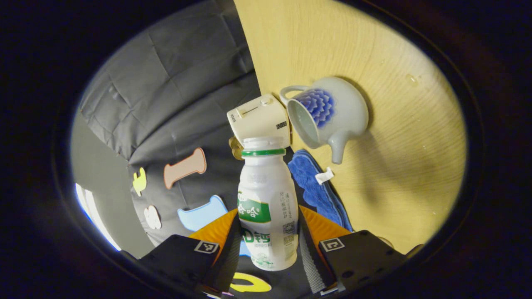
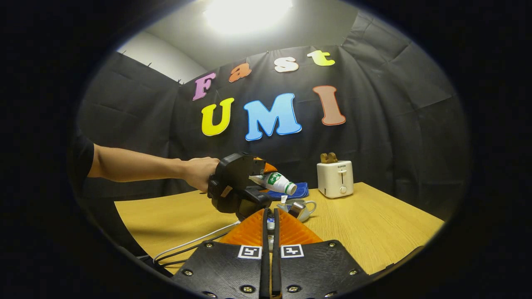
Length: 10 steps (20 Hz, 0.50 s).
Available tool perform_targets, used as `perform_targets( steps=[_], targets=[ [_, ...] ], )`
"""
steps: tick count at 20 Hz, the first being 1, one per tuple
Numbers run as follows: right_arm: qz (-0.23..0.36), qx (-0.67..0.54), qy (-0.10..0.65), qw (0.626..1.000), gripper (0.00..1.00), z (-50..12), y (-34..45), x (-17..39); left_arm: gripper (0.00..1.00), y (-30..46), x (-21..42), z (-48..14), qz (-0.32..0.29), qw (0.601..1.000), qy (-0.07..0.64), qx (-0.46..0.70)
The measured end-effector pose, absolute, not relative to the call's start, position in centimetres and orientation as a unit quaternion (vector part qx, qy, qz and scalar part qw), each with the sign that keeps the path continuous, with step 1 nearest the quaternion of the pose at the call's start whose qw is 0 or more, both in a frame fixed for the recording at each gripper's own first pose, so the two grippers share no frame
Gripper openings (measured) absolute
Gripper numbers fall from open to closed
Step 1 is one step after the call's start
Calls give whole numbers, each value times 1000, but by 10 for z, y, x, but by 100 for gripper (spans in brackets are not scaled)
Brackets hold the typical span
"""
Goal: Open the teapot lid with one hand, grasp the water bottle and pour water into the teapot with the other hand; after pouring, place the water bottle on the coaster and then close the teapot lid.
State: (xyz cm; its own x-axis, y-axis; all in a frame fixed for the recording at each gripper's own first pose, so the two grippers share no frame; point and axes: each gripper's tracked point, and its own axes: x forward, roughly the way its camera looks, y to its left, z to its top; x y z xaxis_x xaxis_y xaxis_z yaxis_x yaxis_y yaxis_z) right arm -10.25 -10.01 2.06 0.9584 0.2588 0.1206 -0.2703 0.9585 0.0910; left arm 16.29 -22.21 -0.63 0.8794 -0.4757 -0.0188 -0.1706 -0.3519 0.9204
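Now we pour: our left gripper clamps the water bottle between its fingers, mouth tipped over the open teapot ahead. Our right gripper pinches the lid. Next, the coaster.

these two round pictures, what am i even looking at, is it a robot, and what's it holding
No robot: a person holds a hand-held gripper in each hand, and a fisheye camera rides on each, looking along its two fingers.

The left gripper view looks along the left hand-held gripper, whose fingers clamp a white water bottle, tipped toward the open teapot on the wooden table. A toaster and a blue cloth lie beyond.

The right gripper view looks along the right hand-held gripper, fingers nearly together on something small I cannot make out. Farther off it shows the person's hand tilting that bottle over the teapot.
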Motion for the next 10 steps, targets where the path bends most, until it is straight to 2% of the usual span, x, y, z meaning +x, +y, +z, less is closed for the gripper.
perform_targets(
  steps=[6,10],
  targets=[
    [138,70,-66,986,2,31,-108,-106,74,-212,161,-23,-159,573,-191,781],
    [136,62,-85,985,2,41,-109,-109,74,-199,162,-18,-164,625,-190,740]
  ],
)
